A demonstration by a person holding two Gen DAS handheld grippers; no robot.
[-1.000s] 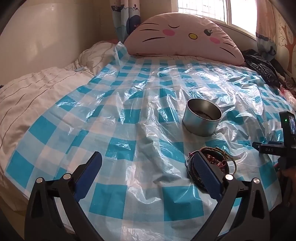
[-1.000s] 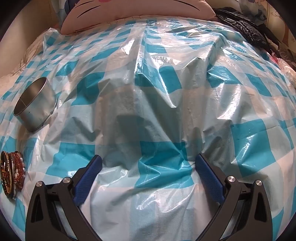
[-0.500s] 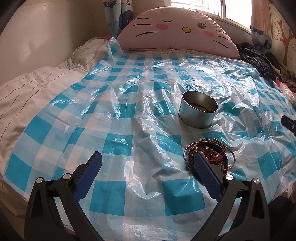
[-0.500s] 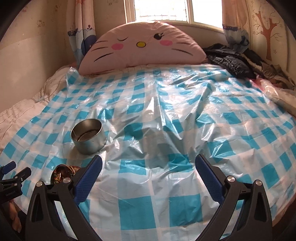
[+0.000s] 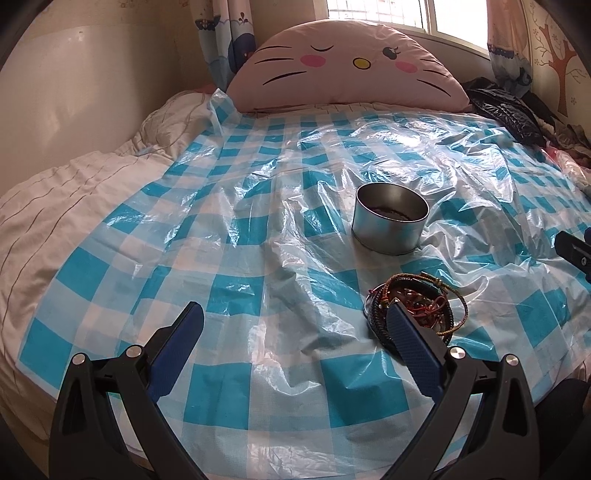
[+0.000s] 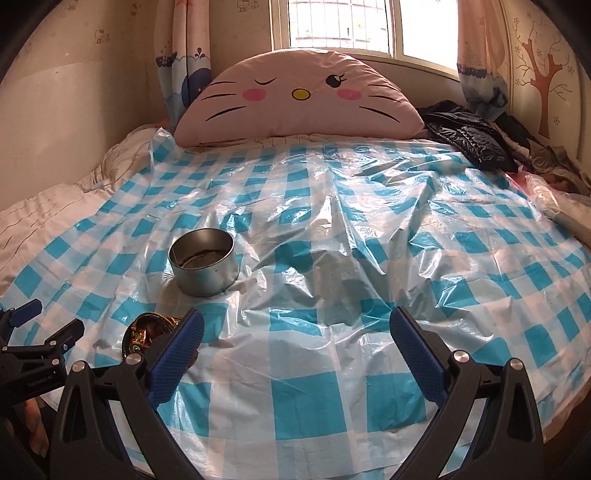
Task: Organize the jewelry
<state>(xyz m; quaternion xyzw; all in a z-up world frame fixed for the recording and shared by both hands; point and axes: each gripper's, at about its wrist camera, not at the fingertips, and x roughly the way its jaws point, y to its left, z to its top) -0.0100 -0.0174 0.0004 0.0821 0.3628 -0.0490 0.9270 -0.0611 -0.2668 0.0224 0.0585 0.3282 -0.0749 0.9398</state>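
Both jaw pairs are spread wide, with nothing held between them. The left gripper [image 5: 295, 325] is positioned low over the near edge of a bed covered by a blue-and-white checked plastic sheet [image 5: 236, 229]; the right gripper [image 6: 295, 328] is positioned beside it over the same sheet, and its dark tip is seen at the right border of the left wrist view. The blue-padded fingers [image 5: 177, 343] of the left gripper are seen apart, and the right-hand finger of that pair partly covers the pile of bracelets [image 5: 417, 306] in the left wrist view. The pile consists of dark braided bands, red cords and beaded pieces, and it lies on the sheet near the bed's front edge. In the right wrist view the same pile is partly hidden behind the left-hand finger of the right gripper. A round metal tin [image 5: 389, 223] stands upright and uncovered on the sheet, just beyond the bracelets and apart from them; dark contents are visible at its bottom, but they cannot be identified. A pink cat-face cushion [image 6: 299, 99] is propped at the head of the bed below a window [image 6: 340, 22]. A black padded jacket [image 6: 465, 136] lies at the far right corner.
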